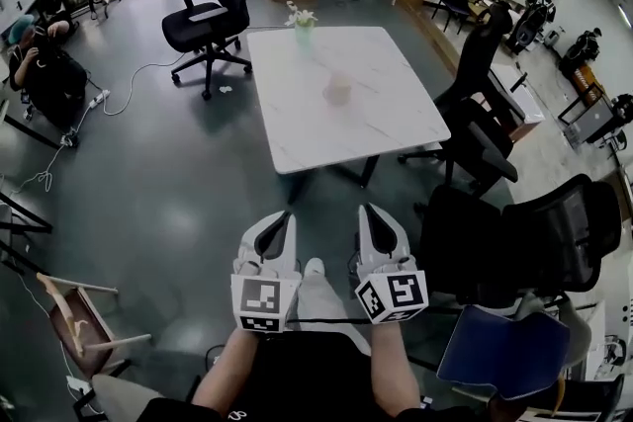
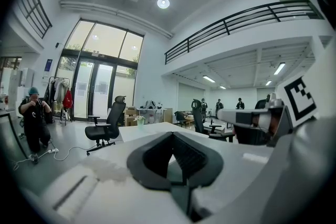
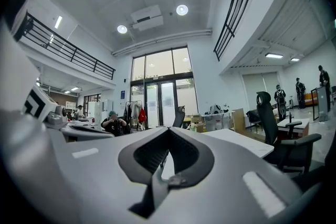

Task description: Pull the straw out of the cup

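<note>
— The grippers?
— The left gripper (image 1: 280,220) and right gripper (image 1: 376,215) are both pinched closed on nothing, side by side, short of the white table (image 1: 396,104).
— And the cup?
— The pinkish cup (image 1: 337,92) stands mid-table, well apart from both. Its straw is too blurred to make out.

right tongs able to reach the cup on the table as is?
Probably not yet. The right tongs hang shut, well short of the near edge of the white table, and the cup sits mid-table. Nothing stands between them, so stepping closer should do.
</note>
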The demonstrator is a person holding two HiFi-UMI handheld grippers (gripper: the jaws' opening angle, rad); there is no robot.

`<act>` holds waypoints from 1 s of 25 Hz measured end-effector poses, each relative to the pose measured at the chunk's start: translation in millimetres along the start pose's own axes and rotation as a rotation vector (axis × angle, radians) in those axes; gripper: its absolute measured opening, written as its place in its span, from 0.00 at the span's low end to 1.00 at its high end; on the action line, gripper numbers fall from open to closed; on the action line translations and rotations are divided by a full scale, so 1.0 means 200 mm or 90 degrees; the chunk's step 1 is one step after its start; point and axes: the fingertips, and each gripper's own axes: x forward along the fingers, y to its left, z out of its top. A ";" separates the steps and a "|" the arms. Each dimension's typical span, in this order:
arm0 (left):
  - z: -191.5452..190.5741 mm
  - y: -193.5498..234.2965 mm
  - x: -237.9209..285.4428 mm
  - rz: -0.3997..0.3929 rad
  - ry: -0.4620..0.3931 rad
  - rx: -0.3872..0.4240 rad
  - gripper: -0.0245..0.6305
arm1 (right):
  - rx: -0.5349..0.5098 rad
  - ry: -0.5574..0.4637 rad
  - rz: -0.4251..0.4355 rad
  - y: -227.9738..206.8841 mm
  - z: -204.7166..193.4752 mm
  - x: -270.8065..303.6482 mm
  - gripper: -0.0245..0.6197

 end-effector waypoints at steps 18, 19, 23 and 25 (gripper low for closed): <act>0.21 0.37 1.50 0.064 0.046 -0.002 0.04 | 0.065 0.033 0.066 -0.90 -0.02 1.35 0.04; 0.19 0.37 1.55 0.064 0.055 -0.004 0.04 | 0.069 0.042 0.066 -0.93 -0.05 1.38 0.04; 0.17 0.41 1.69 0.063 0.076 -0.007 0.04 | 0.076 0.066 0.066 -1.00 -0.12 1.47 0.04; 0.16 0.42 1.75 0.060 0.079 -0.007 0.04 | 0.070 0.068 0.067 -1.02 -0.13 1.52 0.04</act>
